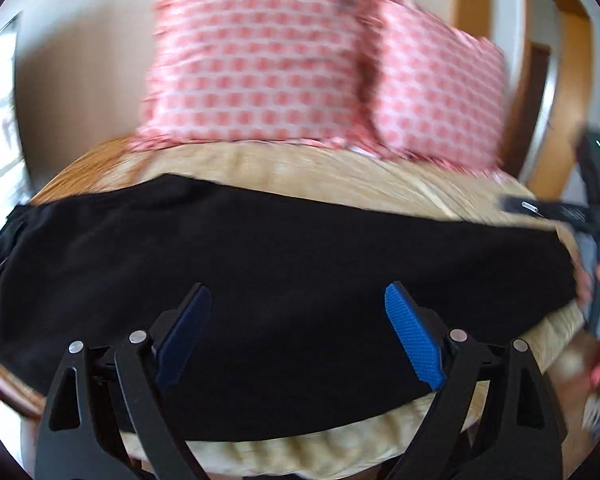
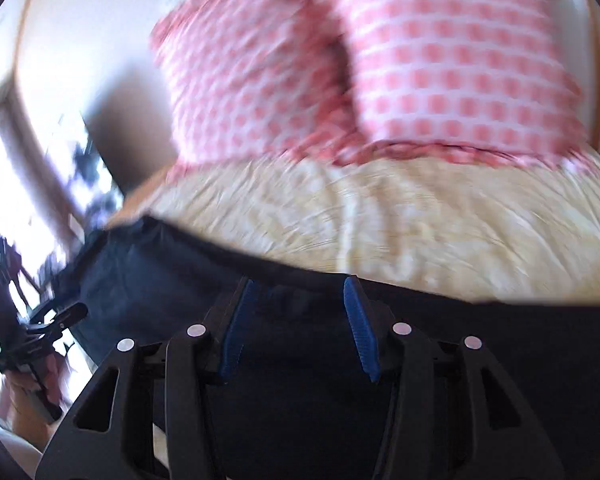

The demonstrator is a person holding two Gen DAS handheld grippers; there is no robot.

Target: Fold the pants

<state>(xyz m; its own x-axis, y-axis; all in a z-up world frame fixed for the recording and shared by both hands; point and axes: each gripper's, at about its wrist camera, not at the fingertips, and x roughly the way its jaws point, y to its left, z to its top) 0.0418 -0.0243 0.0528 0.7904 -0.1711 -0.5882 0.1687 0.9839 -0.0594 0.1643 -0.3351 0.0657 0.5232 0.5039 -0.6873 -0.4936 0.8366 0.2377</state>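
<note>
Black pants are lying flat in a long band across the cream bed, laid out for folding. Left claw is hovering spread wide, gripping nothing; right claw is hanging half-spread, equally empty, before pink checked pillows.

Both views are motion-blurred; the black pants run off the right wrist view's lower edge.

Your left tool hovers wide open over the black pants spread across the bed; two pink checked pillows lie beyond.
</note>
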